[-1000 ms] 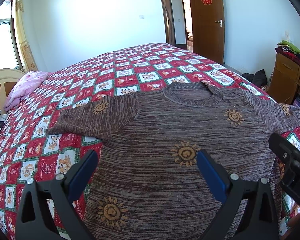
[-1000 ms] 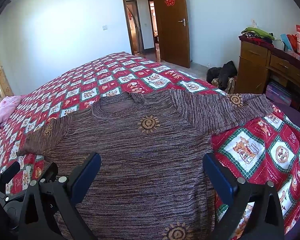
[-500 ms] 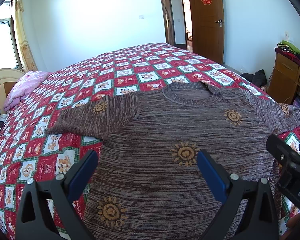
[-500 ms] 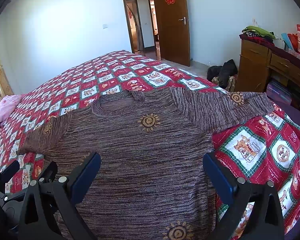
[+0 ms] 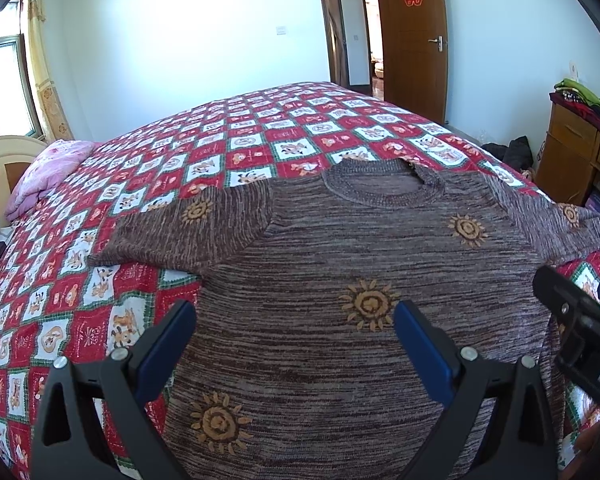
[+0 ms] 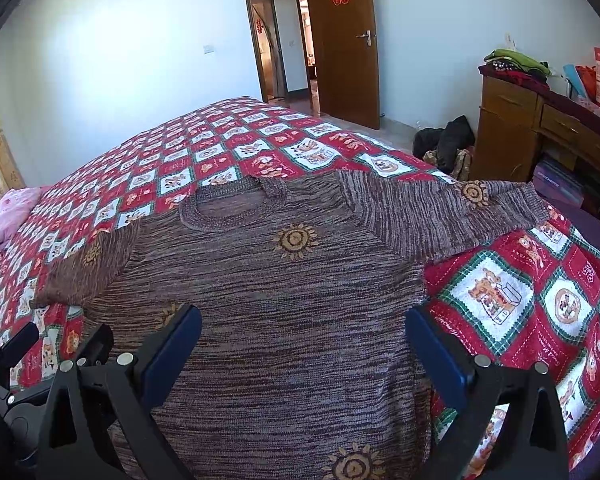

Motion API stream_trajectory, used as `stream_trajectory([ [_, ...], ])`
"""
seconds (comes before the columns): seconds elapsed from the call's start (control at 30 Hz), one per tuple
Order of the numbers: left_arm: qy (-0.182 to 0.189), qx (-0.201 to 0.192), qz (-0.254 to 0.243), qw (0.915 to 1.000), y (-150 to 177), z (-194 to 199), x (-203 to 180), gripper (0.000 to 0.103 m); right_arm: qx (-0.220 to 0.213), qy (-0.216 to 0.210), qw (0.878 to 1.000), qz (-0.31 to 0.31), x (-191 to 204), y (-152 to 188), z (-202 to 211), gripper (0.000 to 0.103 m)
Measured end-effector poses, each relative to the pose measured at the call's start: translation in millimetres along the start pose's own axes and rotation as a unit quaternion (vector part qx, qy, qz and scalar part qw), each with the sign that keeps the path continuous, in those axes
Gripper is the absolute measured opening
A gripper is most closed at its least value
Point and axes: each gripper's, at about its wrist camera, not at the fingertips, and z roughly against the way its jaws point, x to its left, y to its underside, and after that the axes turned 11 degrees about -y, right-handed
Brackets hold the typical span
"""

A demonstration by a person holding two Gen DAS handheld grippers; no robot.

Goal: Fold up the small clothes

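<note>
A small brown knitted sweater with orange sun motifs lies flat and face up on the bed, both sleeves spread out sideways; it also shows in the right wrist view. My left gripper is open and empty, hovering above the sweater's lower left body. My right gripper is open and empty above the lower right body. The right gripper's black body shows at the right edge of the left wrist view. The sweater's hem is hidden below both views.
The bed carries a red, white and green patchwork quilt. A pink pillow lies by the headboard at left. A wooden dresser with piled clothes stands at right, dark bags on the floor beside it. An open brown door is behind.
Both grippers have barely moved, drifting slightly over the sweater. The sweater has not moved and both grippers stay open.
</note>
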Motion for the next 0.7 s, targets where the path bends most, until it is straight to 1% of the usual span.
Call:
stream_trajectory([
  [0.17,-0.005,-0.001,0.002,1.0,-6,-12,6,0.101,0.008,0.021,1.0,0.017,-5,-11,-9,0.102],
  [0.37,-0.034,-0.02,0.005,0.9992,-21,-38,12,0.102,0.007,0.062,0.998,0.023,-26,-29,-16,0.102],
  [0.43,-0.035,-0.028,0.011,0.9989,-26,-51,14,0.102,0.007,0.076,0.997,0.018,-37,-36,-20,0.102],
  [0.53,-0.03,-0.032,0.019,0.9989,-33,-71,15,0.102,0.001,0.084,0.996,0.01,-55,-46,-22,0.102],
  [0.6,-0.033,-0.021,0.021,0.999,-34,-85,14,0.102,-0.001,0.068,0.998,-0.005,-74,-54,-26,0.102],
  [0.67,-0.031,-0.009,0.027,0.9991,-32,-96,14,0.102,0.004,0.051,0.998,-0.048,-103,-63,-29,0.102],
  [0.7,-0.029,-0.002,0.03,0.9991,-30,-101,15,0.102,0.002,0.053,0.996,-0.072,-119,-66,-29,0.102],
])
